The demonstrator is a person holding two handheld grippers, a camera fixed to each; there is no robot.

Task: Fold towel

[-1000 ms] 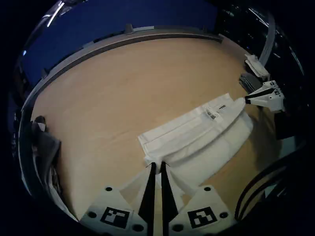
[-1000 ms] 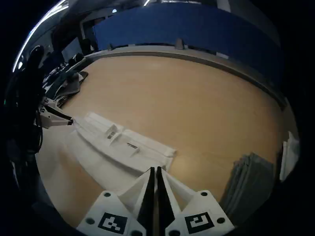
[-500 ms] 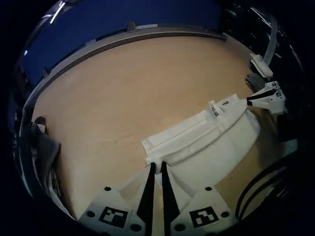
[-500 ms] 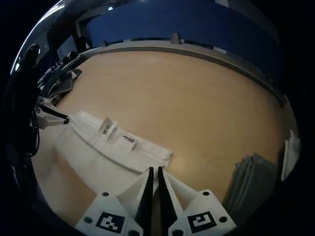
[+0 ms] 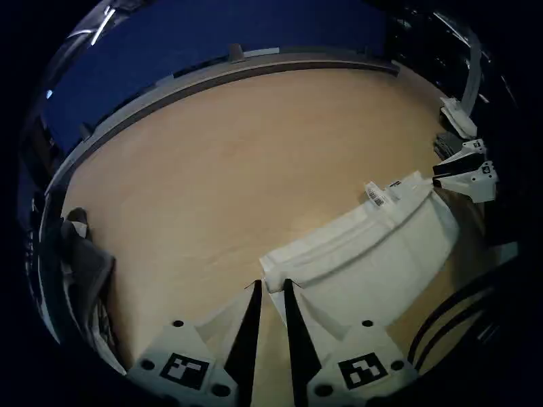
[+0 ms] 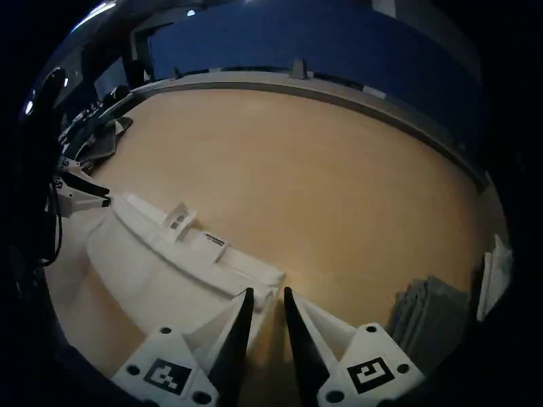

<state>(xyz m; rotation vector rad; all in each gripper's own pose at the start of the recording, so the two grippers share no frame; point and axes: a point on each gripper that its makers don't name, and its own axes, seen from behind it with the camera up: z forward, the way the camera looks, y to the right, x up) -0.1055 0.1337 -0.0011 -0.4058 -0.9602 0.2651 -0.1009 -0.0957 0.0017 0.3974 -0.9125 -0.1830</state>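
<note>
Pale wood desk [image 5: 224, 156] is seen across both views, backed by a blue partition [image 5: 203, 34] w/ a grey rail at its foot.

Towel [image 5: 366, 251], white, is laid on the desk near its front edge, stretched as a long band btwn the two grippers. One lengthwise fold is judged done. Two layers are seen: the upper is narrower w/ a stitched hem band along its far edge, the lower is bowed out toward the near side. Edges are not squared and the layers are offset at the ends. At least one crosswise fold is prob. left, plus some smoothing. Whether the near layer hangs over the desk edge cannot be told.

Other cloths are kept apart from the towel: a grey stack [image 6: 427, 319] at one end of the desk, a dark heap [image 5: 81, 264] at the other.

L gripper [image 5: 271, 283]: jaws parted, a towel corner lying at the tips, not pinched. R gripper [image 6: 268, 292]: jaws likewise parted, the opposite corner just ahead of the tips. The towel is thus judged released at both ends.

Two small tags [image 6: 178, 217] are seen sticking out from the far hem.
</note>
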